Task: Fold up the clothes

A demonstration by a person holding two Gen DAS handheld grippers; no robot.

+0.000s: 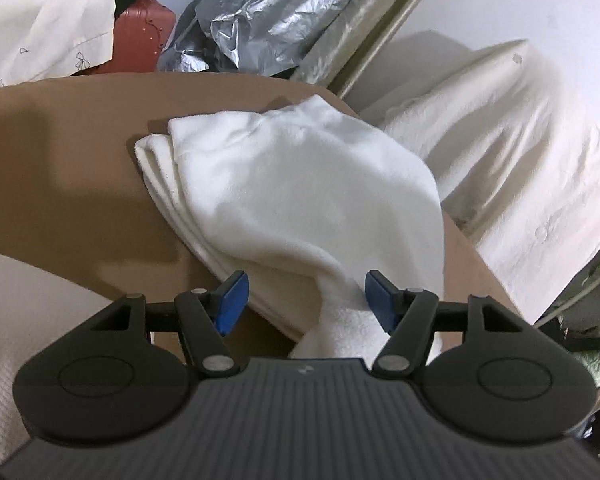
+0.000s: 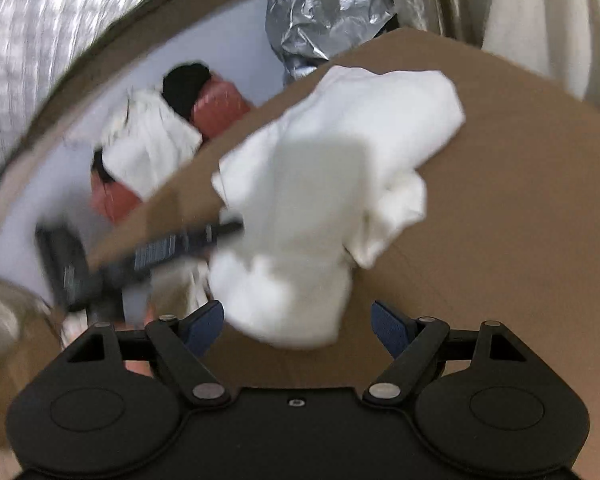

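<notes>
The white garment (image 1: 300, 184) is seen partly folded on the brown table (image 1: 68, 168), its near end still bunched. Nothing is gripped: the left gripper (image 1: 306, 300) and right gripper (image 2: 298, 322) are released, though blur hides detail.

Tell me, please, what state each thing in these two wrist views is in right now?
White towel: partly folded, layered, lying on the brown table.
Left gripper: open, towel corner between its jaws.
Right gripper: open, above the towel.
Red suitcase: closed.
Silver sheet: crumpled.
</notes>
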